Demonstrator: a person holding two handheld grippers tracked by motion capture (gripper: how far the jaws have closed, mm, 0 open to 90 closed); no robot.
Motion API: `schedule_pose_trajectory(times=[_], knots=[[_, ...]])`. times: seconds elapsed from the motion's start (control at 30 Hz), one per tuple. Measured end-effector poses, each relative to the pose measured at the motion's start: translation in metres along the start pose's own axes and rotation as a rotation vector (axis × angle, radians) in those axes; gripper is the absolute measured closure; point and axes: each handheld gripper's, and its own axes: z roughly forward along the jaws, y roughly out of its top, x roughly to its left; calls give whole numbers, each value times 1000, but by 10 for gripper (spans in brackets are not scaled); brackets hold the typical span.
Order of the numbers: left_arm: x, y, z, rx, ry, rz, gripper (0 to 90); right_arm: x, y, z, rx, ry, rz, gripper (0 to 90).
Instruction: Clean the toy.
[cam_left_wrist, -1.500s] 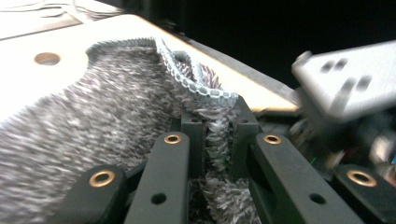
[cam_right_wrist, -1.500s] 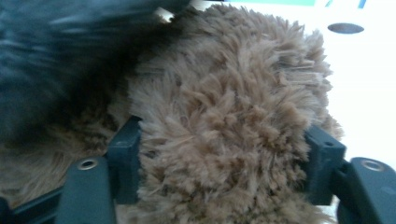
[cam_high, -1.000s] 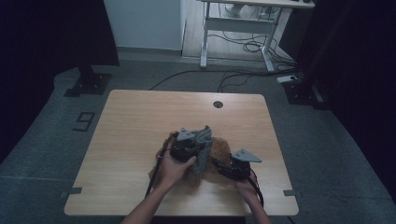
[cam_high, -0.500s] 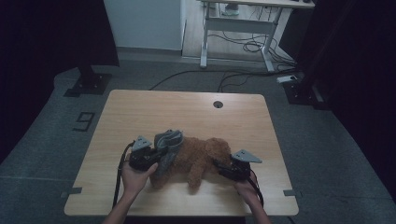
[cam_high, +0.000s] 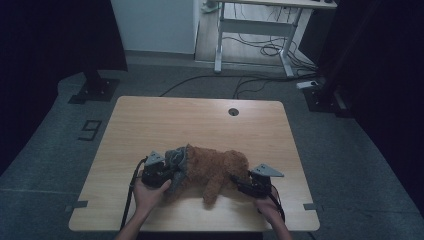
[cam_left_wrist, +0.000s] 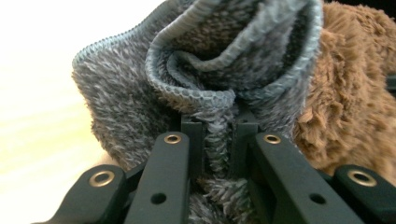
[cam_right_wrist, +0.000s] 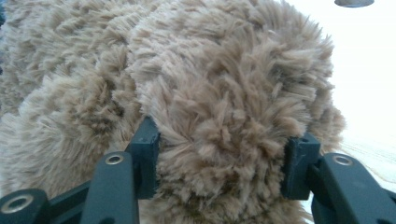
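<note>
We have drawn the grey garment (cam_high: 175, 159), clenched in our left gripper (cam_high: 161, 172), toward the worktop's left edge, stretching it off the brown plush toy (cam_high: 215, 167) near the front edge, our right gripper (cam_high: 240, 182) grasping its limb.

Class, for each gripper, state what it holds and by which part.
The left gripper pinches the grey knitted garment at its bunched edge. The right gripper grips a rounded end of the brown plush toy.
</note>
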Motion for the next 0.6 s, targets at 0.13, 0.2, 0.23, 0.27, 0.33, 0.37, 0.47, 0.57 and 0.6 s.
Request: schedule_pose_trajectory(times=[0.13, 0.2, 0.23, 0.27, 0.33, 0.37, 0.47, 0.57, 0.6], knots=[[12, 7, 18, -22, -1, -49, 807, -2, 7, 8, -15, -18, -2, 459], [18, 14, 25, -19, 1, -65, 808, -6, 11, 14, -25, -24, 9, 463], [20, 17, 28, -14, 7, -65, 808, -9, 14, 17, -29, -28, 9, 464], [21, 21, 31, -9, 13, -61, 808, -11, 16, 20, -34, -33, 9, 464], [23, 27, 33, 2, 22, -48, 807, -16, 18, 27, -52, -41, 6, 464], [24, 30, 31, 4, 22, -46, 807, -19, 18, 29, -60, -39, 9, 465], [25, 41, 14, -32, 15, -36, 808, -21, 18, 30, -67, -33, -7, 465], [13, 60, -6, -100, -2, -4, 808, -16, 15, 26, -69, -39, -49, 464], [9, 63, -8, -107, -2, 7, 807, -15, 14, 25, -69, -42, -60, 462]])
